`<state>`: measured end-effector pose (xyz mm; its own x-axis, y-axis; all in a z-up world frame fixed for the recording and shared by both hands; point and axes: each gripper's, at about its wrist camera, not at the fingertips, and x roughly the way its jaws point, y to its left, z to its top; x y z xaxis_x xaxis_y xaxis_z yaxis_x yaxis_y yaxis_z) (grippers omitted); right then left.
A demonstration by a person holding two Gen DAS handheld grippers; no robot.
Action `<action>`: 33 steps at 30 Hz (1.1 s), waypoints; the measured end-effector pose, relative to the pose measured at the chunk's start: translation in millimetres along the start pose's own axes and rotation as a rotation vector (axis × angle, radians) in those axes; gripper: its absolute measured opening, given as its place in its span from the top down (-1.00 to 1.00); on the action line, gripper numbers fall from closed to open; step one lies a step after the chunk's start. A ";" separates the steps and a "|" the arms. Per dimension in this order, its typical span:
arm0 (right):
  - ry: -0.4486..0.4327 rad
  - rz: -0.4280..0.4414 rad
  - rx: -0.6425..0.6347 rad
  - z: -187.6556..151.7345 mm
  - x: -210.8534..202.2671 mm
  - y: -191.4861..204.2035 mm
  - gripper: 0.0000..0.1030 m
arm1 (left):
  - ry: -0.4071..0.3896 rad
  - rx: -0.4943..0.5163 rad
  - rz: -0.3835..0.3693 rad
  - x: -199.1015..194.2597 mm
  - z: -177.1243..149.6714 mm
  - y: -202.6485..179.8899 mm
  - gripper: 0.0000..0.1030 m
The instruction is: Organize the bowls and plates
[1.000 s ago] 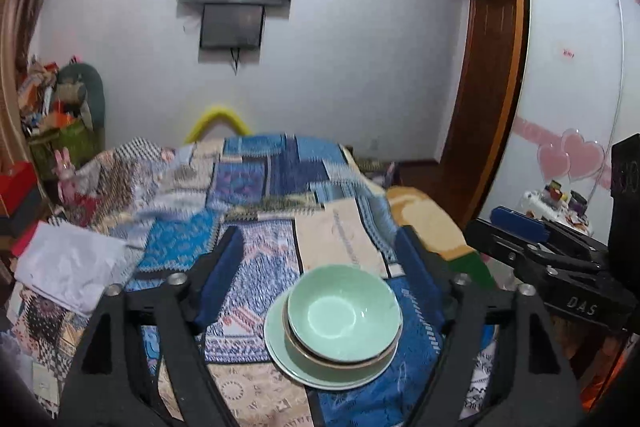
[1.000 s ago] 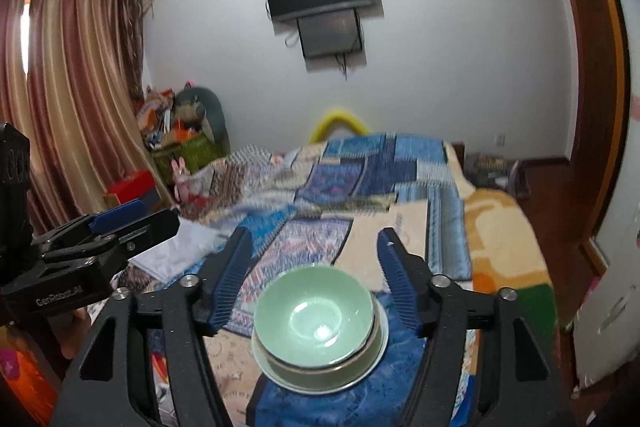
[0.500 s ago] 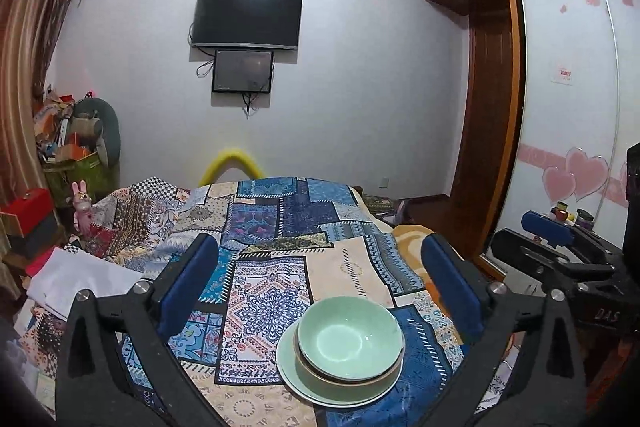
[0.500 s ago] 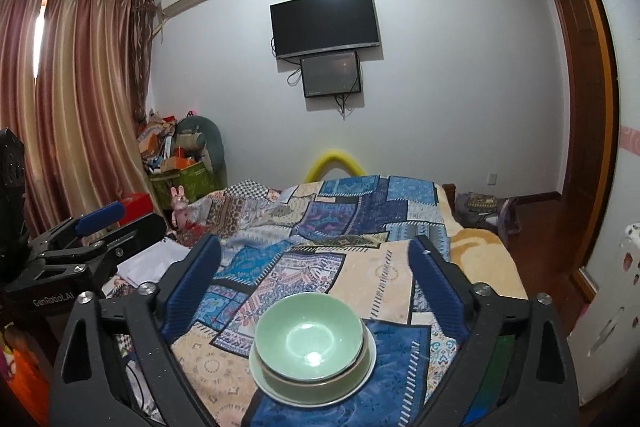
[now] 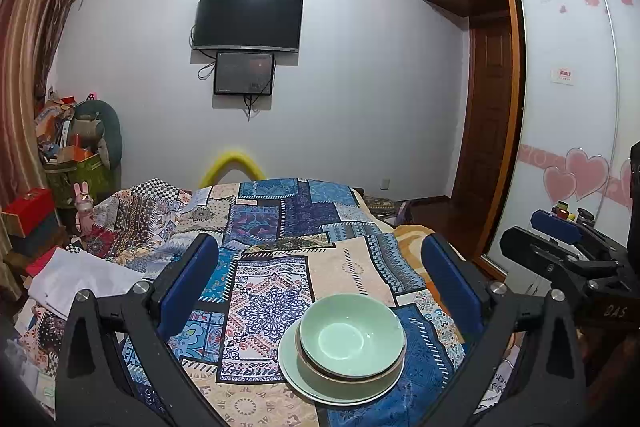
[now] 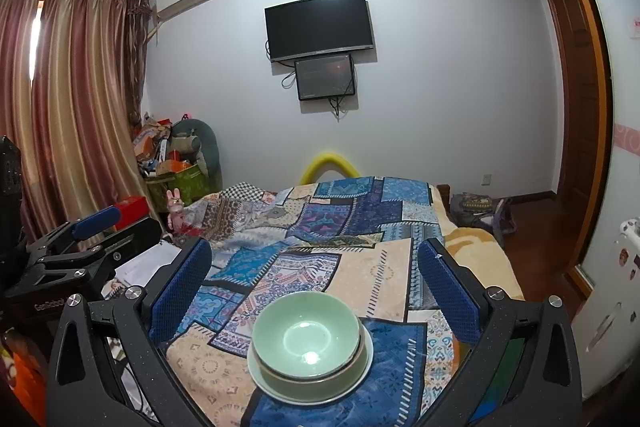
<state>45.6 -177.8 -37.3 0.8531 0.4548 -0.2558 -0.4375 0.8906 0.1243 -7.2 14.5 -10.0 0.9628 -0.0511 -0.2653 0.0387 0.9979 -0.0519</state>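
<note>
**Bowls stacked on plate, both grippers released**

A green bowl [image 5: 352, 331] is seen nested in a 2nd bowl [image 5: 352, 377] on a plate [image 5: 304, 383], near end of bed [image 5: 360, 267]. Left gripper [image 5: 320, 283] & right gripper [image 6: 316, 283]: fingers just spread wide, stack w/in the gap, untouched.

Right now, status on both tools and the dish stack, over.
Left tool and right tool open, jaws just widened, empty. Green bowls nested on plate on patchwork bedspread. Nothing in the way.

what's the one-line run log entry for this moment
stack: green bowl nested in bowl on plate, on bedspread | left hand-held gripper: open, empty | right hand-held gripper: open, empty
</note>
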 end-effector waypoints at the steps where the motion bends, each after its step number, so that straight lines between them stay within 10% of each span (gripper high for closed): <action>1: -0.002 -0.001 -0.002 0.8 -0.3 0.7 -0.99 | 0.000 -0.001 -0.001 -0.2 0.1 0.0 -1.00; 33: -0.021 0.015 -0.027 1.3 -6.1 6.4 -0.99 | 0.003 -0.003 -0.009 -0.2 -1.9 0.4 -1.00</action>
<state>38.0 -174.8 -33.6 0.8523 0.4680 -0.2336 -0.4573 0.8835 0.1018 -7.9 14.8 -11.8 0.9617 -0.0604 -0.2672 0.0468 0.9973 -0.0572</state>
